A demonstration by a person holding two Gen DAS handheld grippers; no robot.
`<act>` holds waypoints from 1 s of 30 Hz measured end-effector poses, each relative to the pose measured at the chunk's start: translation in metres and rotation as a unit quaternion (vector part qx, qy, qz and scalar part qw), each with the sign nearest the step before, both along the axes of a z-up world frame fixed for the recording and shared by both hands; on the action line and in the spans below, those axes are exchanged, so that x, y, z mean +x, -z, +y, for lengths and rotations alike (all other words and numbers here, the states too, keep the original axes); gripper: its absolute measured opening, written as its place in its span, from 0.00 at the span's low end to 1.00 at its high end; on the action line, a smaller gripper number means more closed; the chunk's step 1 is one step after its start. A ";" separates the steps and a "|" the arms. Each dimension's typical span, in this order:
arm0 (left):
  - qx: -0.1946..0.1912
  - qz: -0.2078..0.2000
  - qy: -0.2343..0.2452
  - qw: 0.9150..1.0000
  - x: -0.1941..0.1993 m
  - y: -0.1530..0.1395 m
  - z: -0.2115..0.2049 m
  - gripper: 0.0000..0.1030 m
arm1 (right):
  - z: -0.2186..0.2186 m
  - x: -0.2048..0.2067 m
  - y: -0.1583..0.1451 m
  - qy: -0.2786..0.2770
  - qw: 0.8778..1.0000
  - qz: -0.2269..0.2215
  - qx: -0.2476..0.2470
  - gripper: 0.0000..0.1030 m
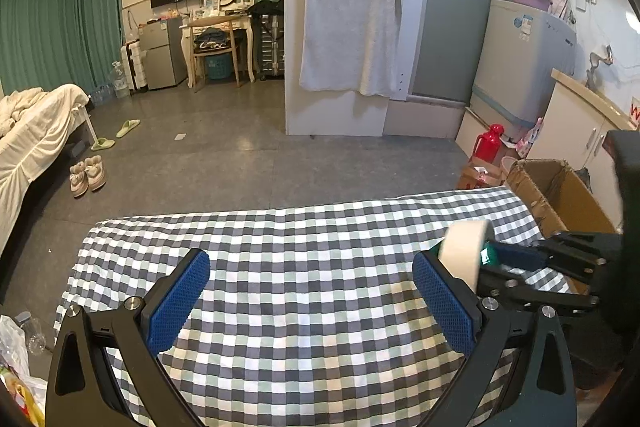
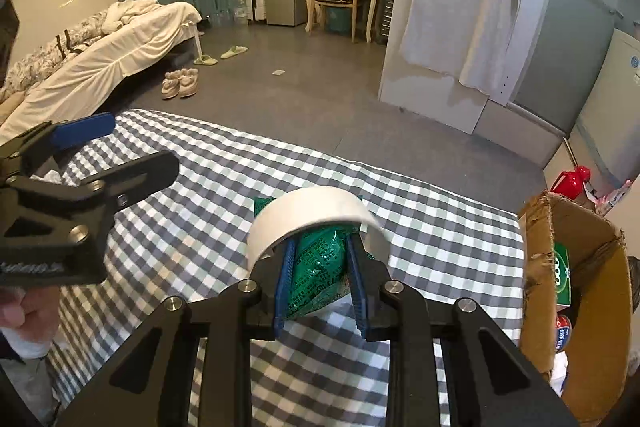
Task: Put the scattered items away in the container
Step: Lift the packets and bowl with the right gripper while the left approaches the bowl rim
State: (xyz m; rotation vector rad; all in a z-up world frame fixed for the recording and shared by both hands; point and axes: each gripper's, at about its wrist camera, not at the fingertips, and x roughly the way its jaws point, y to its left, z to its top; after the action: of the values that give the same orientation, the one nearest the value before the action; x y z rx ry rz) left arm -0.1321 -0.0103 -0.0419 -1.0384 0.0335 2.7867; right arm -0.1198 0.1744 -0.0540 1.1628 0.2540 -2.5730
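Observation:
My right gripper [image 2: 322, 245] is shut on a green printed packet [image 2: 320, 267], pinched between its blue pads above the checked tablecloth [image 2: 224, 187]. A white tape roll [image 2: 312, 207] arches over the fingertips and hides them; I cannot tell how it is held. In the left wrist view the same roll [image 1: 464, 251] and a bit of the packet [image 1: 486, 255] show at the right gripper's [image 1: 476, 259] tip, close to the cardboard box [image 1: 560, 195]. My left gripper [image 1: 312, 263] is open over the cloth with nothing between its fingers.
The open cardboard box [image 2: 600, 287] stands at the table's right end and holds a green carton [image 2: 562, 275] and a tape roll [image 2: 562, 335]. The left gripper [image 2: 128, 147] hovers at the left. A red flask [image 1: 490, 143] stands on the floor beyond.

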 end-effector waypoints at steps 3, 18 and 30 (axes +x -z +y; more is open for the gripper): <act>0.006 0.002 0.000 1.000 0.002 -0.004 -0.001 1.00 | 0.003 0.005 -0.007 0.000 1.000 -0.001 0.003 0.25; -0.014 -0.014 0.062 0.998 0.021 0.009 0.020 1.00 | 0.028 0.001 0.009 0.013 0.999 -0.052 0.006 0.25; -0.080 -0.013 0.151 0.985 0.035 0.043 0.096 1.00 | 0.032 0.009 0.000 0.006 0.999 -0.044 -0.006 0.25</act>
State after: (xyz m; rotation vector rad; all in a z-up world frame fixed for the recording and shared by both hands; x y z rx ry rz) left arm -0.0974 0.0855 -0.0849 -1.0087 0.3836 2.5255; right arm -0.1109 0.2067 -0.0544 1.2726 0.2120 -2.5237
